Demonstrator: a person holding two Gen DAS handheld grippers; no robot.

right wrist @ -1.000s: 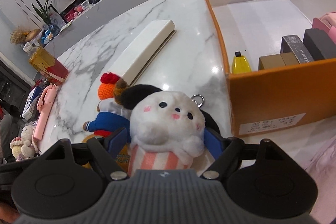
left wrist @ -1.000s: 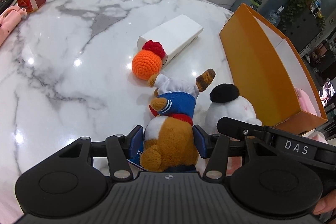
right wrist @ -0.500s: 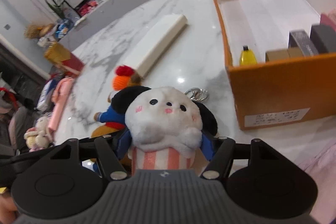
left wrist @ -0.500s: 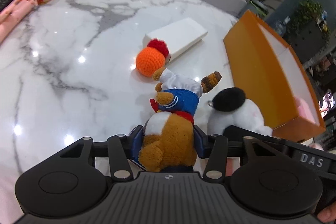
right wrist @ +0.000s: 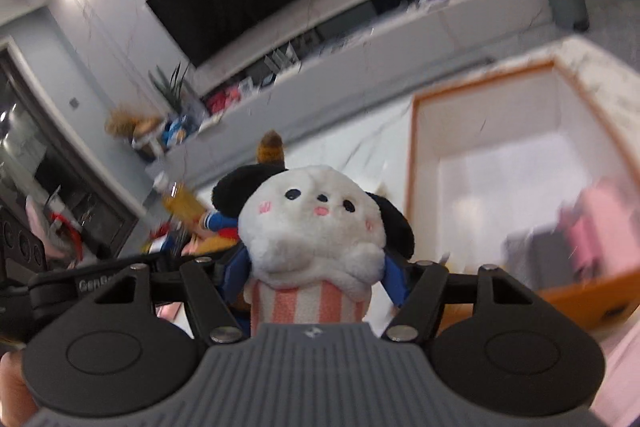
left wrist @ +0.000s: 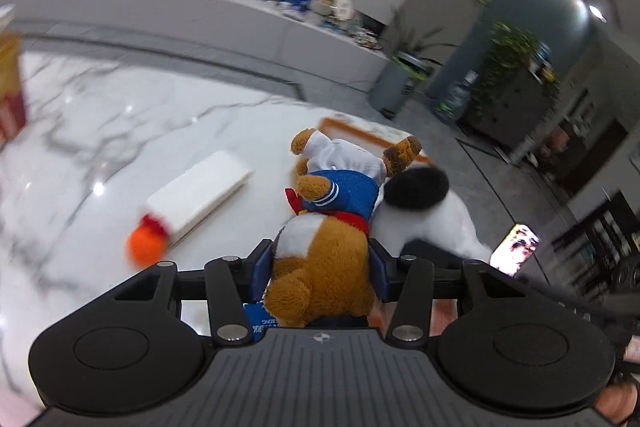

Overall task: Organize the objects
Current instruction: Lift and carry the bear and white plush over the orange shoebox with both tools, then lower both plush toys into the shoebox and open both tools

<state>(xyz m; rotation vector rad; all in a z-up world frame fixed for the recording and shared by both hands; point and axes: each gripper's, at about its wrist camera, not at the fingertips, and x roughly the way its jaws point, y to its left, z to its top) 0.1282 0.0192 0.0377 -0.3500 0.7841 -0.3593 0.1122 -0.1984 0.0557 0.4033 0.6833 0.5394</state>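
On the marble table [left wrist: 80,131], an orange knitted ball [left wrist: 146,247] lies against a white box [left wrist: 200,193]. The left gripper [left wrist: 322,263] is closed on a brown teddy bear [left wrist: 324,255], held above the table. Beside it, the right gripper [right wrist: 316,275] is closed on a white plush dog [right wrist: 316,223], held near the open orange box [right wrist: 414,155]
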